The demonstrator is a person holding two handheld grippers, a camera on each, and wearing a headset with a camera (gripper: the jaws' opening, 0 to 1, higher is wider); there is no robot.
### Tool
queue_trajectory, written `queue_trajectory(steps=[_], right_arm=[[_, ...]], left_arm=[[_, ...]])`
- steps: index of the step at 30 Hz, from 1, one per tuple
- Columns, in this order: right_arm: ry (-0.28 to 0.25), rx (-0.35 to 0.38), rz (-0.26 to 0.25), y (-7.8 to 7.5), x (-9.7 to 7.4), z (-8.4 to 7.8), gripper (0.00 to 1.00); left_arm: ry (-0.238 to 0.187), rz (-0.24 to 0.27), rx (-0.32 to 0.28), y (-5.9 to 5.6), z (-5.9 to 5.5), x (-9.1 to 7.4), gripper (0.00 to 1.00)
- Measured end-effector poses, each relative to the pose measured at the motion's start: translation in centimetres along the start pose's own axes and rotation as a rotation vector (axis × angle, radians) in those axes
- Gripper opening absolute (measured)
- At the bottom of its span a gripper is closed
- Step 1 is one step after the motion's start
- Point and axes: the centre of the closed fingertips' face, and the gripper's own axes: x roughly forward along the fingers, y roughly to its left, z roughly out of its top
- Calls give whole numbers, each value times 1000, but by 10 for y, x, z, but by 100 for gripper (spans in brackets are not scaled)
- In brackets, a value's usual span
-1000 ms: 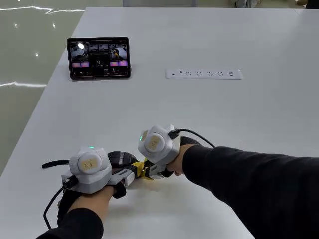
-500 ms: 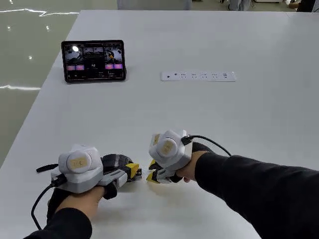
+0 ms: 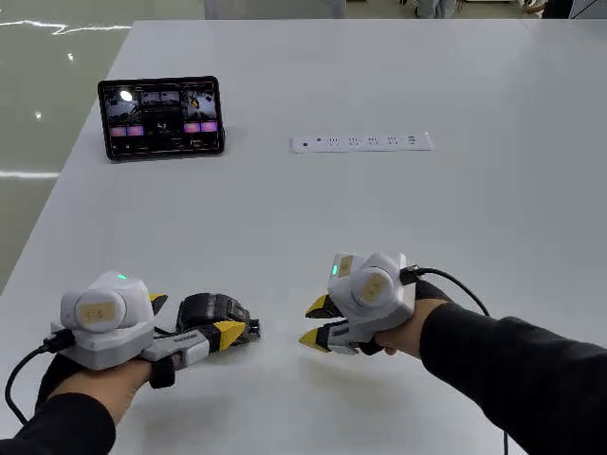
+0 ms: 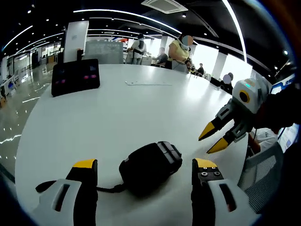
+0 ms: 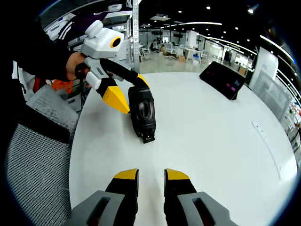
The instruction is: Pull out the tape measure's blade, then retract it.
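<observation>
A black tape measure lies on the white table near its front left, with no blade showing outside the case. My left gripper stands open around it; in the left gripper view the case sits between the yellow-tipped jaws without touching either. My right gripper hovers a short way to its right, open by a narrow gap and holding nothing. The right gripper view has the tape measure ahead of its own empty jaws, with the left gripper straddling the case.
A dark tablet stands propped at the far left, and a white power strip lies flat at the middle back. The table's left edge runs close to the left gripper. A mesh chair is beside the table.
My right gripper has drawn away to the right from the tape measure, widening the space between the two grippers. The left gripper stays at the case.
</observation>
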Motion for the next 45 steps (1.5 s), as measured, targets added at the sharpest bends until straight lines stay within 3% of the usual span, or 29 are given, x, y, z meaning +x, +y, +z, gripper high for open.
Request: queue_trajectory(steps=[4,5,10,13,19,21,28,31,34,39,45], right_arm=[[-14,56,-37,-4,-17,-10,19],[9,85,-55,-6,-22,-18,20],[12,82,-78,-4,-39,-34,22],[-7,124,-102,-8,-50,-38,23],[-4,136,-130,-10,-67,-53,25],[-3,137,-134,-9,-73,-58,25],[12,184,-154,-12,-89,-87,29],[7,198,-172,-15,-97,-94,32],[-5,209,-180,-15,-105,-99,35],[17,210,-209,-20,-117,-117,43],[-11,261,-240,-23,-141,-132,52]], left_arm=[[19,-27,31,4,-5,-10,83],[25,-28,35,7,-7,-14,84],[35,-33,34,17,-9,-26,89],[33,-35,29,20,-9,-30,89],[29,-62,42,17,-10,-34,94],[-4,-81,71,15,-5,-36,96],[17,-77,93,21,-12,-41,99],[44,-100,80,18,-17,-43,99],[22,-108,118,17,-15,-46,99],[49,-116,132,17,-19,-47,99],[65,-132,141,22,-24,-53,99]])
